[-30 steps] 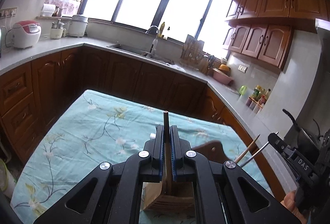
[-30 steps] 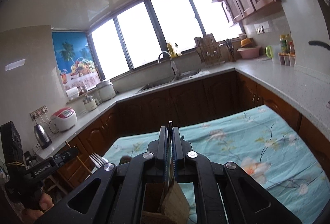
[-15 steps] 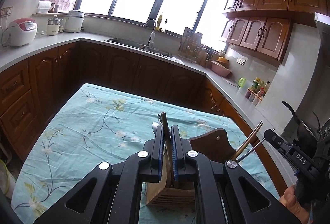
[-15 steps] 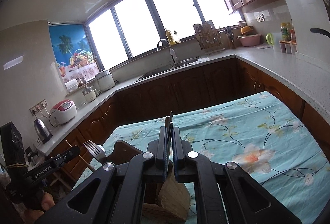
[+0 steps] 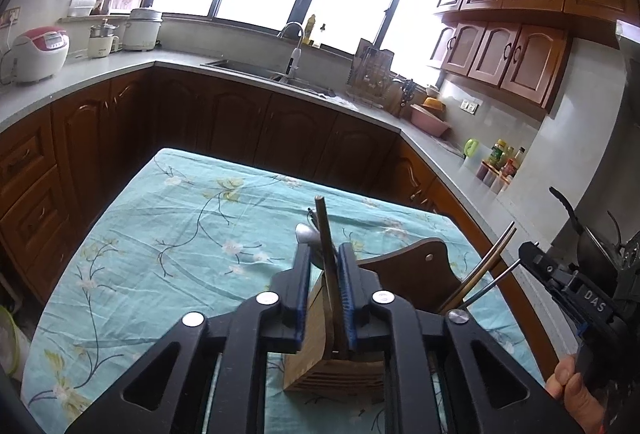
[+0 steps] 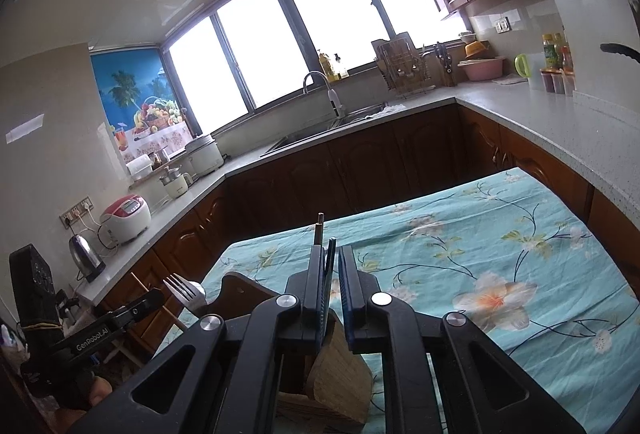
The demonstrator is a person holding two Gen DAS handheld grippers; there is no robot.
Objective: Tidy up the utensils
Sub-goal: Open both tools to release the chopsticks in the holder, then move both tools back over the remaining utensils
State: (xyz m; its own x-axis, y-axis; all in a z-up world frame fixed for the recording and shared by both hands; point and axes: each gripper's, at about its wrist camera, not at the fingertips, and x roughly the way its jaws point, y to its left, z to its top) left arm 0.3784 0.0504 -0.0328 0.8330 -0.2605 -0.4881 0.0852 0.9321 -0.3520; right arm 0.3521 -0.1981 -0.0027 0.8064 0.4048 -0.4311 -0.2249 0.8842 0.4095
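Note:
A wooden utensil holder (image 5: 328, 366) stands on the table with the floral teal cloth (image 5: 180, 234), right below both grippers. My left gripper (image 5: 325, 254) is shut on a brown stick-like handle (image 5: 323, 226) whose lower end goes down into the holder; a spoon bowl (image 5: 306, 233) shows behind it. My right gripper (image 6: 333, 258) is slightly open above the holder (image 6: 340, 386), with thin dark sticks (image 6: 330, 254) leaning on its left finger. A fork (image 6: 178, 288) and spoon show at the left gripper in the right wrist view. Chopstick ends (image 5: 486, 266) show beside the right gripper in the left wrist view.
A dark wooden board-like back piece (image 5: 416, 270) rises behind the holder. Kitchen counters (image 5: 100, 74) with brown cabinets ring the table. A sink with tap (image 5: 294, 54), rice cookers (image 5: 38, 52), a dish rack and bottles (image 5: 500, 164) stand on the counters.
Both grippers have come down toward the holder, so more of the table shows. My right gripper's jaws have parted a little, letting go of the thin sticks.

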